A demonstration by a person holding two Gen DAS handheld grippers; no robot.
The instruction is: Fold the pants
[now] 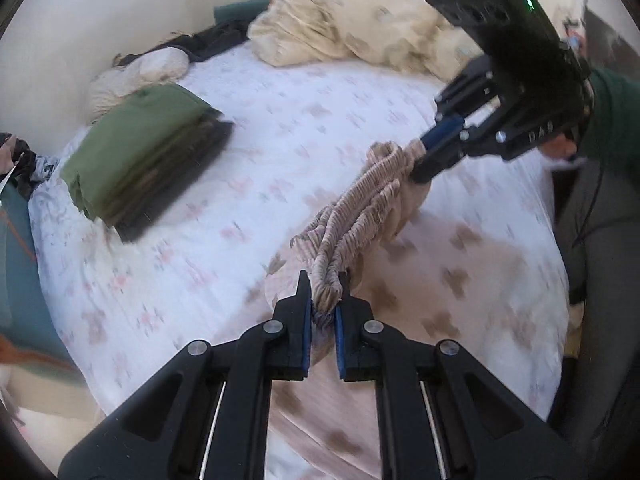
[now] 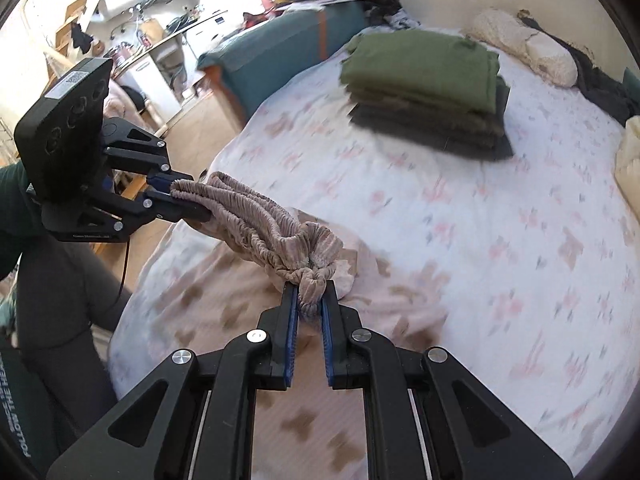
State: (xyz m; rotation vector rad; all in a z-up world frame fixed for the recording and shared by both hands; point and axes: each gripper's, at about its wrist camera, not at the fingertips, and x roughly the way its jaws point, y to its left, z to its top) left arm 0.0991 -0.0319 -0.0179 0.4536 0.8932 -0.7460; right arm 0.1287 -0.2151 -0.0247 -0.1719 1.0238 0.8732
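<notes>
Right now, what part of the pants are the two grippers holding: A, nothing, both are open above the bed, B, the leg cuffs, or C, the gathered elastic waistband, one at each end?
C: the left gripper and the right gripper each pinch an end of the ribbed waistband, stretched between them above the bed.

A lived-in bedroom of a home. Shown by a bed (image 2: 460,216) under a white floral sheet, rumpled cream bedding (image 1: 360,20) heaped at its head, a stack of folded green and dark clothes (image 2: 428,92) laid on top, more garments strewn along the wall, and cluttered white shelves (image 2: 160,8) beyond a wooden floor.
</notes>
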